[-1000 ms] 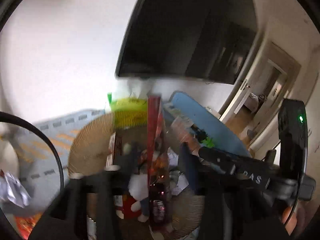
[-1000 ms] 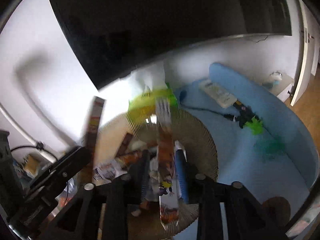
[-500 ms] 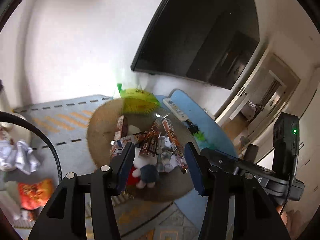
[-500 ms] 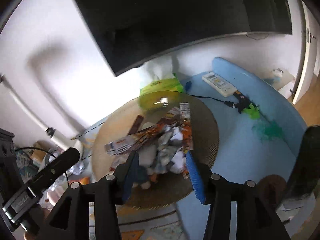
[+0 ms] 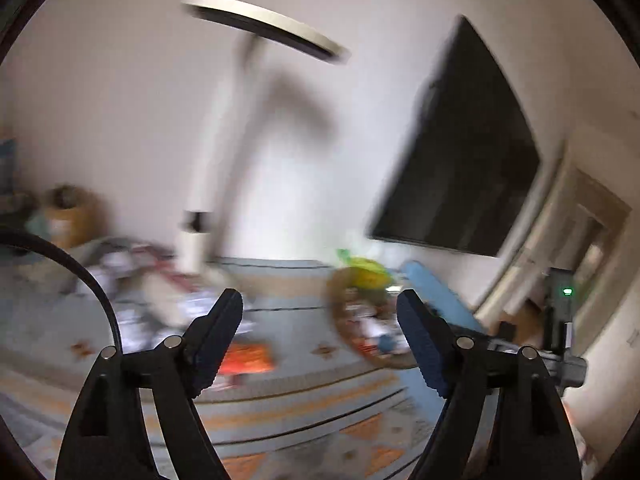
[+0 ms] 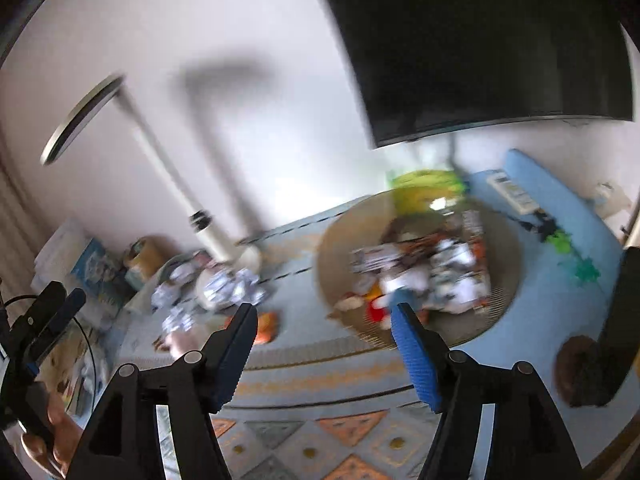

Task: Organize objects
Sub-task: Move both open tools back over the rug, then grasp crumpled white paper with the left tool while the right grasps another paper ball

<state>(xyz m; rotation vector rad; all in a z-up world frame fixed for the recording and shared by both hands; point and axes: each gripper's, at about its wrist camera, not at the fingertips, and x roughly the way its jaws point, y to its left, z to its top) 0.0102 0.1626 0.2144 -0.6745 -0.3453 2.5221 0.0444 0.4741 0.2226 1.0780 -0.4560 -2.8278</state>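
A round woven tray [image 6: 340, 240] on the floor holds a heap of snack packets [image 6: 460, 264] and a plush toy [image 6: 380, 304]. It shows blurred in the left wrist view as the tray [image 5: 340, 292], to the right of the fingers. My right gripper [image 6: 324, 314] hangs back from the tray, its jaws opening with nothing between them. My left gripper [image 5: 320, 304] is likewise opening and empty. It points at the rug between the tray and an orange packet [image 5: 246, 358]. Crumpled silver wrappers [image 6: 228, 284] lie left of the tray near a lamp base.
A white floor lamp [image 6: 172, 176] stands at the wall; a dark TV [image 6: 480, 40] hangs above the tray. A green tissue pack [image 6: 424, 184] sits behind the tray. A blue mat [image 6: 560, 300] with a remote [image 6: 512, 192] lies right. Boxes [image 6: 92, 268] stand far left.
Both grippers held long snack packets over the tray; those now lie in it. Both grippers have opened wider, drawn back and swung left, so the tray sits to the right.
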